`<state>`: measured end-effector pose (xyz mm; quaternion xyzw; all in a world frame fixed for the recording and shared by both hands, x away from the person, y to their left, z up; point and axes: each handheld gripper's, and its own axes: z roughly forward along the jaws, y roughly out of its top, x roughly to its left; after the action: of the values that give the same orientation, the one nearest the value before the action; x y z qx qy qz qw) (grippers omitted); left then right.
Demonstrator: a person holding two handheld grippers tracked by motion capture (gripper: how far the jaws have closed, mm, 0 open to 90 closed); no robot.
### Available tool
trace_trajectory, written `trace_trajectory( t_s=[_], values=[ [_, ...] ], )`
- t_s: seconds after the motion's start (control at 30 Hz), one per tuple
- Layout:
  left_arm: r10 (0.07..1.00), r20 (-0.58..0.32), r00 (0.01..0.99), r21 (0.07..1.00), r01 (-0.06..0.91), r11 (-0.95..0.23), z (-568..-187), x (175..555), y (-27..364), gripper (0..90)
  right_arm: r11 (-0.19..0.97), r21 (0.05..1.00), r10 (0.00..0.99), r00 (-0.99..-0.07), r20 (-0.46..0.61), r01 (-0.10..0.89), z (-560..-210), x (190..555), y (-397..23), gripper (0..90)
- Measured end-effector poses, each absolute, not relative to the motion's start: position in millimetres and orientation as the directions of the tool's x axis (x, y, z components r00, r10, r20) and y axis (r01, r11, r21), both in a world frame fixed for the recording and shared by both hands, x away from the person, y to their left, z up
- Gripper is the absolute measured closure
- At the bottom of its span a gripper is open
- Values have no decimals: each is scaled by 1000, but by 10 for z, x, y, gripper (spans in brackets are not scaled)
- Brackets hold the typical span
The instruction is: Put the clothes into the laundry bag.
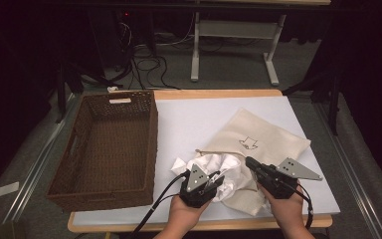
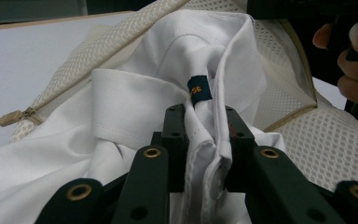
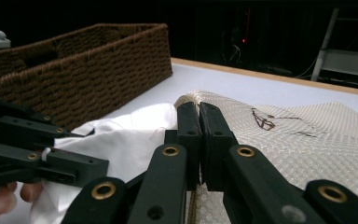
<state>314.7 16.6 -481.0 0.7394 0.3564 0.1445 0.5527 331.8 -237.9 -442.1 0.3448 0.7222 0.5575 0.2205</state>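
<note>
Both tongs work at the near edge of the white-topped table (image 1: 189,124). Left tongs (image 2: 204,140) are clamped on a folded edge of the crumpled white cotton shirt (image 2: 135,107), the cloth pinched between the two black jaws just below a small dark blue label with yellow figures (image 2: 199,88). Right tongs (image 3: 199,135) have their jaws pressed together on the rim of the cream mesh laundry bag (image 3: 307,135), gripping it at the bag's mouth.

From the high view the left tongs (image 1: 210,183) and right tongs (image 1: 251,163) sit close together, with the shirt (image 1: 214,167) bunched between them, partly inside the bag's opening and partly spilling onto the table. Beyond them the bag (image 1: 258,134) lies flat, a small dark emblem (image 1: 249,144) on its upper face. Farther left stands a rectangular brown woven wicker basket (image 1: 151,144), well apart from the shirt.
</note>
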Motion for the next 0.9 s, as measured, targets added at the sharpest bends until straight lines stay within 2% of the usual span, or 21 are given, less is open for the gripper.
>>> trace_trajectory(
  t_s=[0.13, 0.3, 0.47, 0.7, 0.77, 0.9],
  values=[
    [685, -176, 707, 919, 367, -143, -4786, 3202, 81, 755, 134, 960, 746, -663, 66, 247, -4406, 3328, -2388, 890],
    [686, -127, 717, 912, 356, -203, -4800, 3333, -89, 753, 124, 963, 750, -658, 66, 238, -4388, 3325, -2399, 890],
    [719, -175, 673, 910, 390, -144, -4797, 3468, -167, 747, 133, 963, 732, -678, 63, 233, -4380, 3296, -2371, 890],
    [721, -160, 674, 927, 354, -126, -4804, 3500, -295, 725, 134, 965, 733, -677, 56, 226, -4386, 3295, -2375, 890],
    [709, -152, 689, 930, 342, -133, -4823, 3477, -263, 643, 138, 963, 736, -674, 57, 232, -4400, 3294, -2390, 890],
    [694, -116, 711, 949, 285, -133, -4761, 3317, -123, 387, 140, 960, 738, -672, 61, 241, -4424, 3296, -2403, 890]
  ],
)
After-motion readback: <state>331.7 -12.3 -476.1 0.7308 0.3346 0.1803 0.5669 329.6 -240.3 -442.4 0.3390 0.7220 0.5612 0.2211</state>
